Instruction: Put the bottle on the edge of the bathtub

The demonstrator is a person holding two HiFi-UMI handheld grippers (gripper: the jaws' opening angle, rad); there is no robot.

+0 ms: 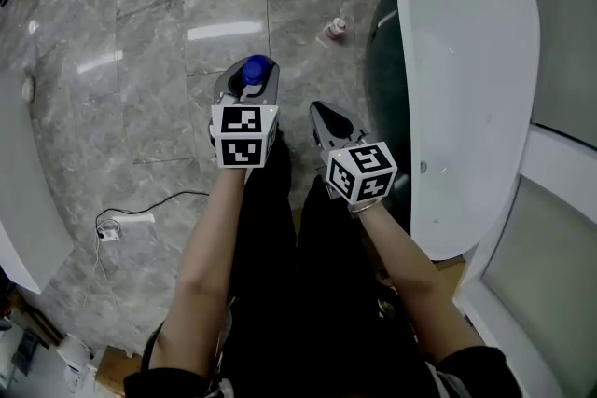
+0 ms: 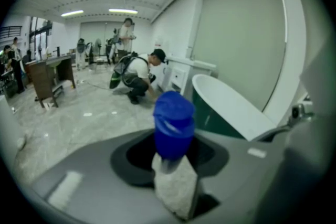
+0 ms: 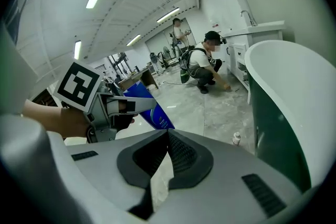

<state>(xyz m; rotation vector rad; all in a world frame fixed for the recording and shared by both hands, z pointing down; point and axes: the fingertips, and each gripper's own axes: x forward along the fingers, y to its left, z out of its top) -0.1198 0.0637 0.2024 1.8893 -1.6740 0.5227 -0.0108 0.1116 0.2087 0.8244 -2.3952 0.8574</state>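
Note:
A blue bottle (image 1: 255,71) with a blue cap (image 2: 173,126) stands up between the jaws of my left gripper (image 1: 246,98), which is shut on it and held over the grey marble floor, left of the tub. In the right gripper view the bottle (image 3: 153,110) slants up out of the left gripper (image 3: 112,108). My right gripper (image 1: 328,121) hovers beside it, nearer the tub, with its jaws shut on nothing (image 3: 168,135). The white bathtub (image 1: 471,61) with a dark green outer wall lies to the right, its rim (image 2: 231,107) ahead of both grippers.
A small pale bottle (image 1: 334,30) stands on the floor next to the tub's head end (image 3: 237,138). A cable with a plug (image 1: 117,225) lies on the floor at the left. A crouching person (image 3: 202,68) and a standing person are farther off, by white cabinets.

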